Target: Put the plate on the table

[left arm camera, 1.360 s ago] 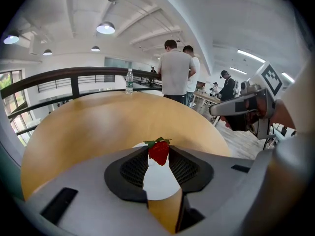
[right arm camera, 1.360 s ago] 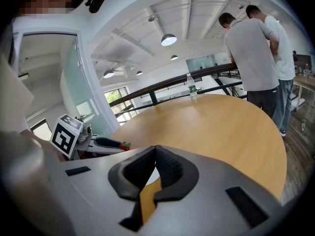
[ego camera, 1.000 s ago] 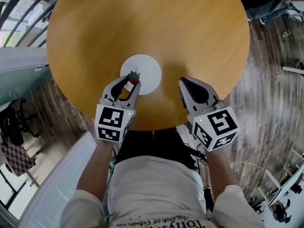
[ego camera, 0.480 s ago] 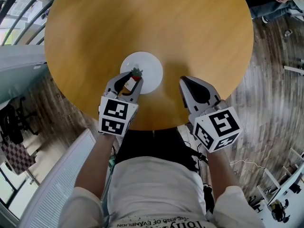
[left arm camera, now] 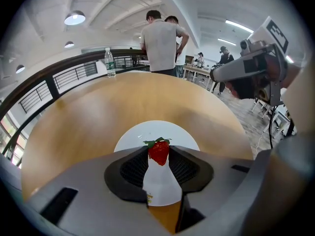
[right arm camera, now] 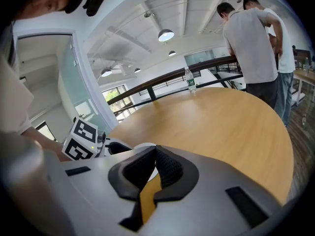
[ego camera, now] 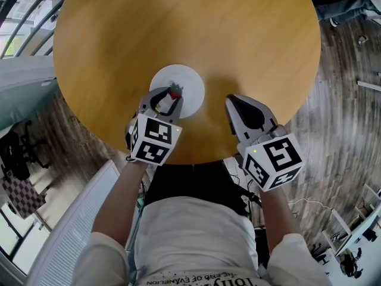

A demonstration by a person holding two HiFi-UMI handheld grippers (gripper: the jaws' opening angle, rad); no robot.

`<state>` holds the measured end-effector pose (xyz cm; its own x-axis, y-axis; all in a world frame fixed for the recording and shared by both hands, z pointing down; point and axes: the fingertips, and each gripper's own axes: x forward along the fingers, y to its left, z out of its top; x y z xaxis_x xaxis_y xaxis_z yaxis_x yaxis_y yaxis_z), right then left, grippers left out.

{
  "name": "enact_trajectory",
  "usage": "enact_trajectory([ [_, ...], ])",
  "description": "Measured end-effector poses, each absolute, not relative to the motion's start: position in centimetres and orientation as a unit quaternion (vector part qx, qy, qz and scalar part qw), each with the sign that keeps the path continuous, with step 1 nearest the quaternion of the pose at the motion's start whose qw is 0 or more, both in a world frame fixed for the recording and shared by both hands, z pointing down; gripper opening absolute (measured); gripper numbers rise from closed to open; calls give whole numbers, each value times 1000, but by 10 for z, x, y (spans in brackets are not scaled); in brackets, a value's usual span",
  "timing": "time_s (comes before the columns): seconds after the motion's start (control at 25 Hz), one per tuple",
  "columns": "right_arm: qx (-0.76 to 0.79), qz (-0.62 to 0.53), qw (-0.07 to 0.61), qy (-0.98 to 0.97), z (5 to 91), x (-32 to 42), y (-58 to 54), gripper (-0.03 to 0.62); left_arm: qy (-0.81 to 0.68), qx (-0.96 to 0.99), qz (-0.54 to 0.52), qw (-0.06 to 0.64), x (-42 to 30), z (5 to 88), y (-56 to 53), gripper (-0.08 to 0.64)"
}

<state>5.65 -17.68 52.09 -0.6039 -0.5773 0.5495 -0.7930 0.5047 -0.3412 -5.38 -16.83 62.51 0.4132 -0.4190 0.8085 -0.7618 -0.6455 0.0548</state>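
One plate, one strawberry, two grippers

There is one round wooden table (ego camera: 178, 22), and one white plate (ego camera: 186, 79) lies flat on it, at about 6 o'clock from the table's middle. The left gripper (ego camera: 168, 95) is over the plate's 7 o'clock edge, and its jaws are pinching one red strawberry (left arm camera: 158, 152) with green leaves. The right gripper (ego camera: 233, 102) is at 4 o'clock from the plate, not touching it. Its jaws are closed together with nothing in them. One water bottle (left arm camera: 110, 62) stands at the table's far edge. Two people (right arm camera: 248, 43) stand there too.
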Motion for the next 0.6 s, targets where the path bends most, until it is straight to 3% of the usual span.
enact_trajectory([
  [0.6,407,295,186,-844,520,59,-176,25,-344,805,445,186,-51,638,-166,146],
])
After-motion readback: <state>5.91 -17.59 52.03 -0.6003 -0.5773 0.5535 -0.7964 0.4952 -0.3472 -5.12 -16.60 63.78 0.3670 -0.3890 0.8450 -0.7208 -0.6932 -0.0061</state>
